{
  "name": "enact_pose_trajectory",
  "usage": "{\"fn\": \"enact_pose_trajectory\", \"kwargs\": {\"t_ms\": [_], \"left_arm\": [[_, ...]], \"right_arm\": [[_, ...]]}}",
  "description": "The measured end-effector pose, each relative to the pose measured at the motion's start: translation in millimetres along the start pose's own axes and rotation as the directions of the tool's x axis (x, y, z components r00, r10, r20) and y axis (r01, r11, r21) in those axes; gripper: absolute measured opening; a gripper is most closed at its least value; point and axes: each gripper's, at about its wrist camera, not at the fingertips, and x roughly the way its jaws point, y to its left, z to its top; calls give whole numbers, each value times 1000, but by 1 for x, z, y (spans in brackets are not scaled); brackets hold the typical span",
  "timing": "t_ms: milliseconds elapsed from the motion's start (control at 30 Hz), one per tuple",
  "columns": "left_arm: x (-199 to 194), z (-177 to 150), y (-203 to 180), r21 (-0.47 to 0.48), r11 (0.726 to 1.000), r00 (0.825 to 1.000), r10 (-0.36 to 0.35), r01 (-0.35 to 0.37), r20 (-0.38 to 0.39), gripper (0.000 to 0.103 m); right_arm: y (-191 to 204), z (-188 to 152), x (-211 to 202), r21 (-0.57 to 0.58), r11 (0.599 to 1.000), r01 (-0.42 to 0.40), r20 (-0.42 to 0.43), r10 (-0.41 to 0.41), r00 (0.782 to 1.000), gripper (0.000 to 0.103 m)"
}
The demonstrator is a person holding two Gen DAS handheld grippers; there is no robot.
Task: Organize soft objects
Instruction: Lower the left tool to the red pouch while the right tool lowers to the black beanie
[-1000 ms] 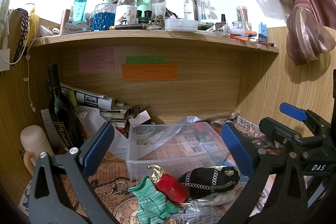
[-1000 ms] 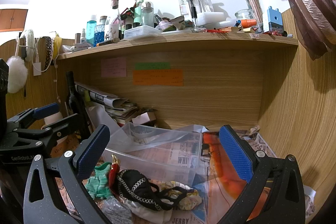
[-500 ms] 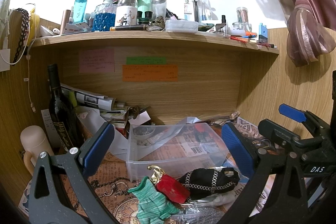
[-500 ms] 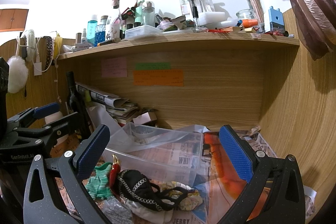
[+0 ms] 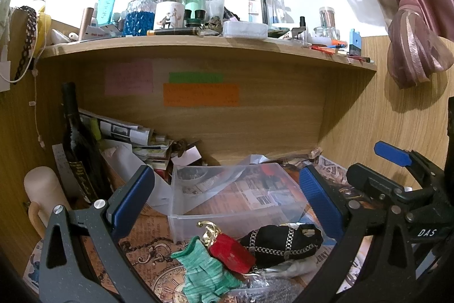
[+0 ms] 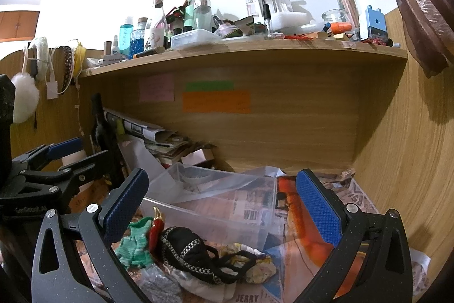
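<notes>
A pile of soft things lies on the newspaper-covered desk in front of a clear plastic bin [image 5: 235,198]: a green knitted cloth [image 5: 204,271], a red piece with gold trim [image 5: 231,250], a black pouch with a chain pattern [image 5: 279,242] and pale fabric under them. In the right wrist view the green cloth [image 6: 136,244], black pouch [image 6: 187,246] and clear bin [image 6: 215,203] show too. My left gripper [image 5: 227,200] is open and empty above the pile. My right gripper [image 6: 221,203] is open and empty, to the right of the left one.
A dark wine bottle [image 5: 79,158], a cream mug [image 5: 42,195] and stacked papers [image 5: 136,138] stand at the back left. A wooden shelf [image 5: 198,43] crowded with bottles hangs above. Wooden walls close the left and right sides. A curtain [image 5: 408,19] hangs at the right.
Both views have shifted only very slightly. Nothing has been taken hold of or moved.
</notes>
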Motion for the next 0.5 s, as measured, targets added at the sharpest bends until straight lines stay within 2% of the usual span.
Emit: {"fn": "enact_pose_trajectory", "kwargs": {"t_ms": [167, 267, 300, 500], "left_arm": [[6, -6, 4, -12, 1000, 1000, -17, 16, -20, 103], [10, -11, 8, -21, 1000, 999, -16, 15, -45, 93], [13, -14, 10, -22, 1000, 998, -15, 13, -64, 89], [29, -33, 21, -45, 999, 988, -16, 9, -154, 84]], "right_arm": [[-3, -5, 5, 0, 1000, -12, -20, 12, 1000, 103], [-3, -11, 10, 1, 1000, -21, -42, 21, 999, 102], [-4, -14, 13, 2, 1000, -24, -56, 24, 998, 101], [-6, -31, 29, 12, 998, -55, -149, 56, 987, 88]]}}
